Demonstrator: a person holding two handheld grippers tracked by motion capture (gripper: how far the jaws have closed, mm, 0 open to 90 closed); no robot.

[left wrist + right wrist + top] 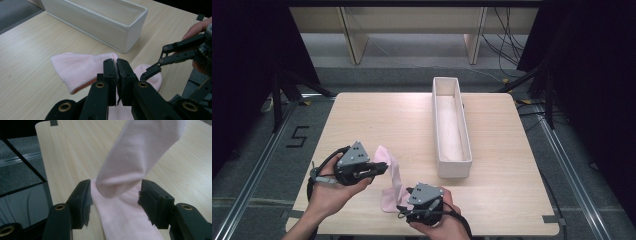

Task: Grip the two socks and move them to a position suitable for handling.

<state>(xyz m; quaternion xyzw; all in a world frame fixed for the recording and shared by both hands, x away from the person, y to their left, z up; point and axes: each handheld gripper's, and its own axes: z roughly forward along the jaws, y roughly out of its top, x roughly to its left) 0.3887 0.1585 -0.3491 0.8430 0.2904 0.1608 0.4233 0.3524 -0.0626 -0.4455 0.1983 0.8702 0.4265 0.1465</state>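
The left gripper [116, 65] has its jaws pressed together on an edge of the pink sock [77, 68], lifting that end off the table [377, 115]. The right gripper [113, 197] stands spread, its jaws either side of the sock's other end without pinching it. The sock looks soft, thin and doubled over near the table's front edge. Folding seems underway; the white bin [452, 165] beyond looks empty, so stowing the sock there is likely left.
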